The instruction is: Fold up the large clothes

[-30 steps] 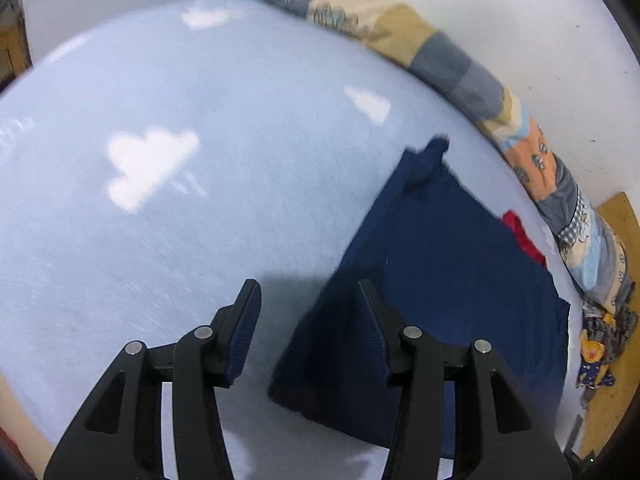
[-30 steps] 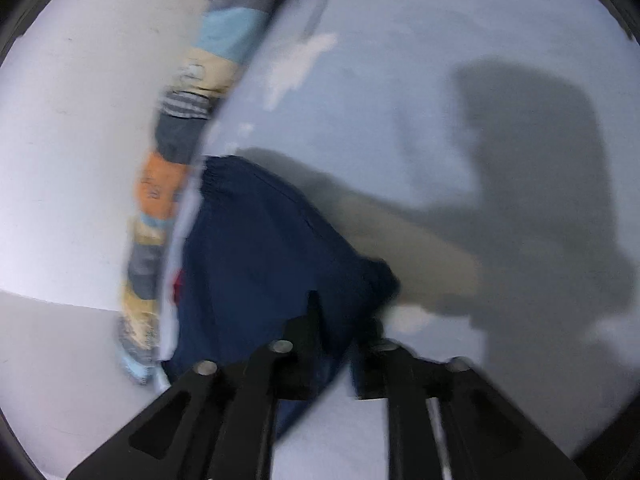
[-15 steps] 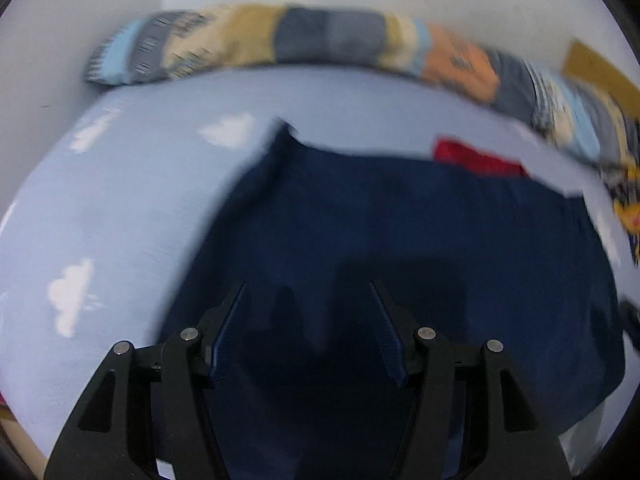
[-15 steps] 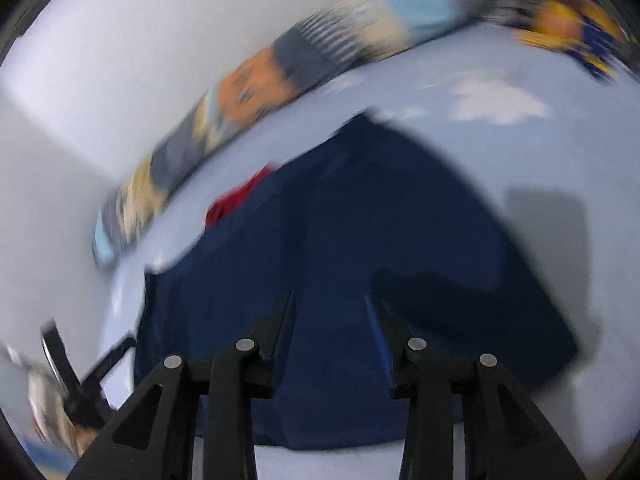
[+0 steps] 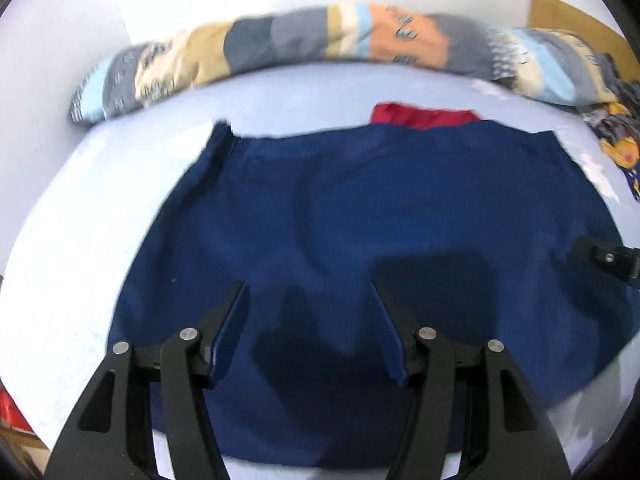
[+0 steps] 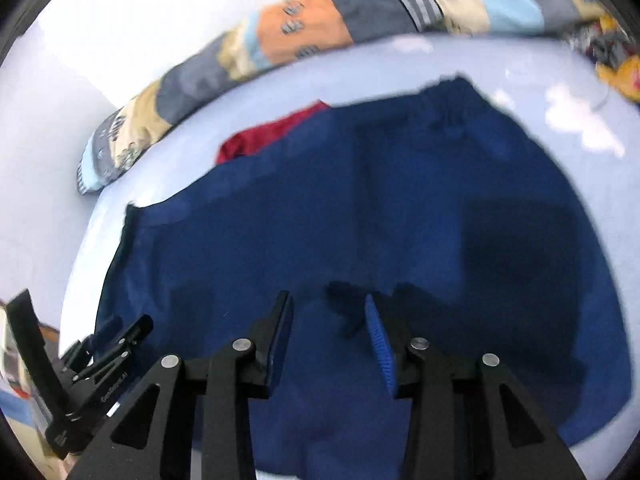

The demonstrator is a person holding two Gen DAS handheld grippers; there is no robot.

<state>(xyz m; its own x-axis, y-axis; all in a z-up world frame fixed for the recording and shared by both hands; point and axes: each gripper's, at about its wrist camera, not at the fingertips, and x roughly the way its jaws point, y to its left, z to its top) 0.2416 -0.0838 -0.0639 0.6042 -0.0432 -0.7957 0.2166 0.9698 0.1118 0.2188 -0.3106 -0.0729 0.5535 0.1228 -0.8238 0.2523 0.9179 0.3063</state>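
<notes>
Both the left gripper [image 5: 310, 330] and right gripper [image 6: 328, 334] are hovering with jaws spread and empty above the navy garment [image 5: 360, 220] filling mid-frame on the pale sheet [image 5: 80, 208]; a shallow pinch risks lifting only one layer.

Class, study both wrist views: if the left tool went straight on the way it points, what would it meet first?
Most likely the navy garment, spread below the open left tool; depth is unclear.
</notes>
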